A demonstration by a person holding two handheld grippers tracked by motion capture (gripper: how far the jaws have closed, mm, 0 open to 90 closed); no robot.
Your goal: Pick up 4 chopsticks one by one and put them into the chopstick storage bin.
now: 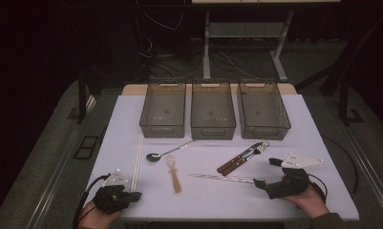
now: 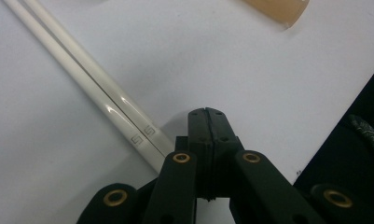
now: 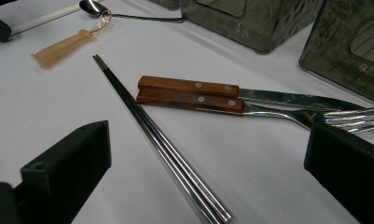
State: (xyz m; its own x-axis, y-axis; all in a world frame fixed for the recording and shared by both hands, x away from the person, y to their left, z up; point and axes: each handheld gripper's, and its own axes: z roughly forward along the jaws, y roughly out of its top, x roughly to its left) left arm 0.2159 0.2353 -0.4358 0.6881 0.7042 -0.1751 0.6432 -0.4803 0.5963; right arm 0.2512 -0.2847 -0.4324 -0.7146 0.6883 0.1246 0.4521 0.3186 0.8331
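Note:
My left gripper point(image 1: 134, 194) rests at the table's front left corner, jaws shut with nothing between them. In the left gripper view its tip point(image 2: 206, 114) sits just right of a pair of white chopsticks point(image 2: 96, 79). My right gripper point(image 1: 267, 172) lies at the front right, jaws open and empty. In the right gripper view, metal chopsticks point(image 3: 161, 140) run between its wide-apart jaws point(image 3: 208, 140). Beyond them lie a wood-handled knife point(image 3: 189, 86) and fork point(image 3: 194, 101), side by side.
Three grey mesh bins point(image 1: 163, 109) point(image 1: 212, 109) point(image 1: 263, 109) stand in a row at the back of the white table point(image 1: 313, 143). A spoon point(image 1: 154, 156), a tan-handled utensil point(image 1: 175, 175) and the white chopsticks point(image 1: 137, 160) lie left of centre.

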